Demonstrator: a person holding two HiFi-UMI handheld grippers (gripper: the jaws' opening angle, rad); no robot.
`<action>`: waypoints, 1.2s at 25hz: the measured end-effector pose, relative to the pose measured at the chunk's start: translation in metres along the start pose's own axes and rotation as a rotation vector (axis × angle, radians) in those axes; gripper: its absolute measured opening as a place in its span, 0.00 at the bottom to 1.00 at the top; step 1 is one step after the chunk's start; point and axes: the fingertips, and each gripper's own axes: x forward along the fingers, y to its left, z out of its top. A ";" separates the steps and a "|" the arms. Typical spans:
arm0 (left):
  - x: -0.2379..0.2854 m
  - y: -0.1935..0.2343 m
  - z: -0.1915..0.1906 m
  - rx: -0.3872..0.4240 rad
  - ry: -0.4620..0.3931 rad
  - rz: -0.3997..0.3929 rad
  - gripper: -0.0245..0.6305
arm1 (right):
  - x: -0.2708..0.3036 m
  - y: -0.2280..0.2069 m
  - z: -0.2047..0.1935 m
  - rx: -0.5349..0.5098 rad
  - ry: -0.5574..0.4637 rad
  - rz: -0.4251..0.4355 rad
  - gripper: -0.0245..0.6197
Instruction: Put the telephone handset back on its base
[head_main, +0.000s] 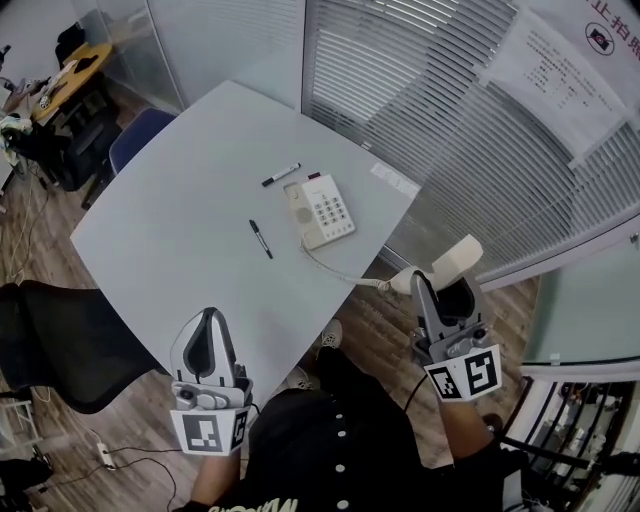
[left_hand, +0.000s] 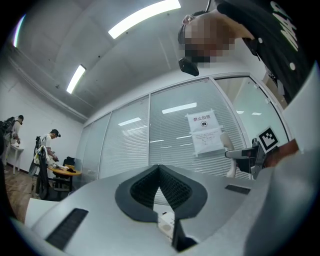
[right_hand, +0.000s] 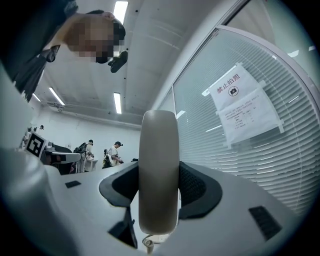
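My right tongs (head_main: 446, 287) grip the handset (head_main: 456, 261) beyond the counter (head_main: 180, 230) edge, well apart from the base (head_main: 322, 210); my left tongs (head_main: 207, 336) are closed on nothing.

The handset (right_hand: 158, 170) is smooth, matt cream plastic, like the base (head_main: 320, 212). The left gripper (left_hand: 159, 172) and right gripper (right_hand: 158, 187) have matt grey plastic shells with black ribbed pads (right_hand: 195, 187). The table (head_main: 180, 220) is smooth, pale and matt. At its five o'clock the floor (head_main: 380, 320) looks wood-grained.
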 end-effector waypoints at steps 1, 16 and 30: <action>0.004 0.001 -0.002 0.000 0.007 0.005 0.06 | 0.005 -0.003 -0.001 0.004 0.002 0.005 0.40; 0.043 -0.013 -0.041 -0.015 0.139 0.024 0.06 | 0.077 -0.026 -0.058 0.078 0.087 0.081 0.40; 0.058 -0.018 -0.059 0.012 0.188 0.038 0.06 | 0.158 -0.015 -0.145 0.157 0.199 0.163 0.40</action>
